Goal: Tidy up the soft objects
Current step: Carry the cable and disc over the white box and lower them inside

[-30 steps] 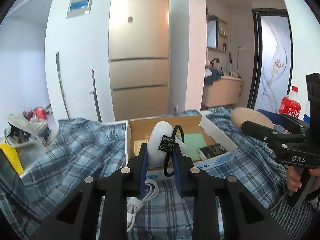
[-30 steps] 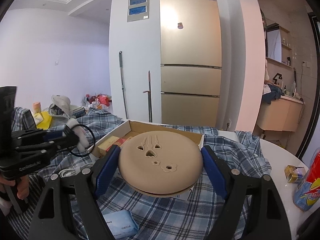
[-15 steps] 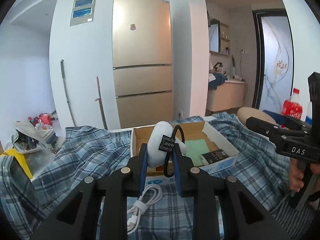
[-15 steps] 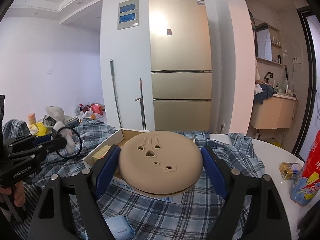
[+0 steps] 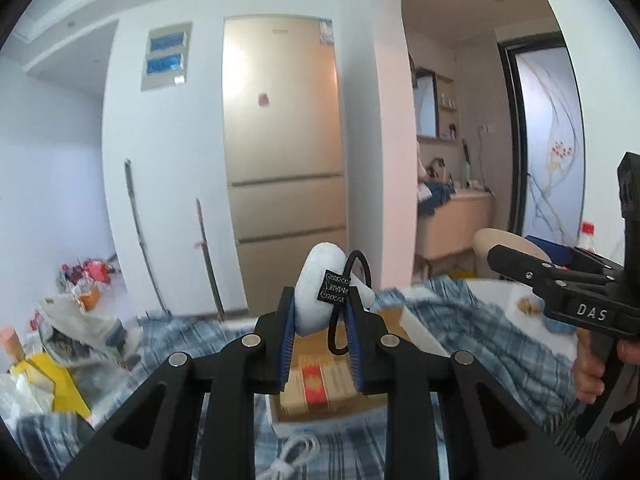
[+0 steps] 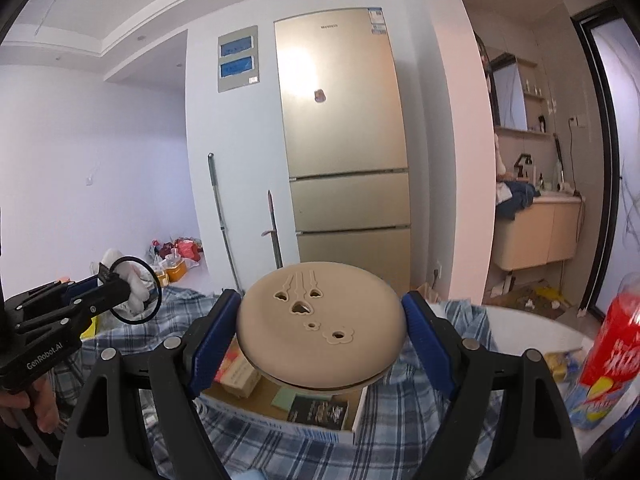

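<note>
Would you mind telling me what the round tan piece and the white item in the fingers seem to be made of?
Round tan piece: probably matte silicone or soft plastic; smooth moulded dome with cut-out shapes.
White item: likely plush or foam; fuzzy matte surface, sewn black label and elastic loop.

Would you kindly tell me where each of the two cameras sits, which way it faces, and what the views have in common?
Left wrist: sits on the left hand-held gripper, looking forward over its white plush keychain toward the fridge; the right hand-held gripper and fingers show at right.
Right wrist: sits on the right hand-held gripper, looking over its beige round cushion; the left hand-held gripper shows at left.
Shared: fridge, cardboard box, plaid cloth.
</note>
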The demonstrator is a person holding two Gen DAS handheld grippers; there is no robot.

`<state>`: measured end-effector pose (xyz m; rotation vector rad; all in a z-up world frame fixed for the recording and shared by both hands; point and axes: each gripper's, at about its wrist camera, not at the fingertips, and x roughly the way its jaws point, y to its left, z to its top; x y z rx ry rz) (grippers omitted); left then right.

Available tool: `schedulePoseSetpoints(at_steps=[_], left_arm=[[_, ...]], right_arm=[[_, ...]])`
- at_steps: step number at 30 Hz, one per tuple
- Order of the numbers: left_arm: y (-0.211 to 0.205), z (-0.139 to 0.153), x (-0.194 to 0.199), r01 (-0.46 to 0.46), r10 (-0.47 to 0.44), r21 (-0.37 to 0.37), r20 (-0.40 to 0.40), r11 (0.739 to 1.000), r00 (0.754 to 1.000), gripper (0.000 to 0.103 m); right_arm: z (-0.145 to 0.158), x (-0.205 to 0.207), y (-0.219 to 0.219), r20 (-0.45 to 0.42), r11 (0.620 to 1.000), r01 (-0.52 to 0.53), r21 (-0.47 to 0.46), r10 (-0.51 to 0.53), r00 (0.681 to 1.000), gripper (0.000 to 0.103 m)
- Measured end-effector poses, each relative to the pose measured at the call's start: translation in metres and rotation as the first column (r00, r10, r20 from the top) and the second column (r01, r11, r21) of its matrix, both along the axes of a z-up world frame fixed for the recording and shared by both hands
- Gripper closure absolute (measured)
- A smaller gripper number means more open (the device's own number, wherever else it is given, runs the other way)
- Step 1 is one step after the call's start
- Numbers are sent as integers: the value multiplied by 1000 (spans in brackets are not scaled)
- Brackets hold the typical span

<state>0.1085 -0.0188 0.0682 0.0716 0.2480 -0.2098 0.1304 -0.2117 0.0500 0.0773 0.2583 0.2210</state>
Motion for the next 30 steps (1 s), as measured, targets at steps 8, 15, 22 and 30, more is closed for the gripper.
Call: schedulePoseSetpoints(at_steps=[8,15,22,30], left_arm=[[-2,51,11,-62,63,-25,71,998,995,78],[0,92,38,-66,69,-121,22,990,997,78],[-2,76,69,-99,95,-93,-43,991,995,78],[12,-9,130,-115,88,-125,-199,985,976,78]], right_arm=[[68,7,5,87,995,27,94,-36,996,22],[82,23,2,93,976,71,205,-92,991,22],[57,40,11,76,988,68,137,-79,994,22],[13,79,21,-84,993,60,106,-51,995,22]])
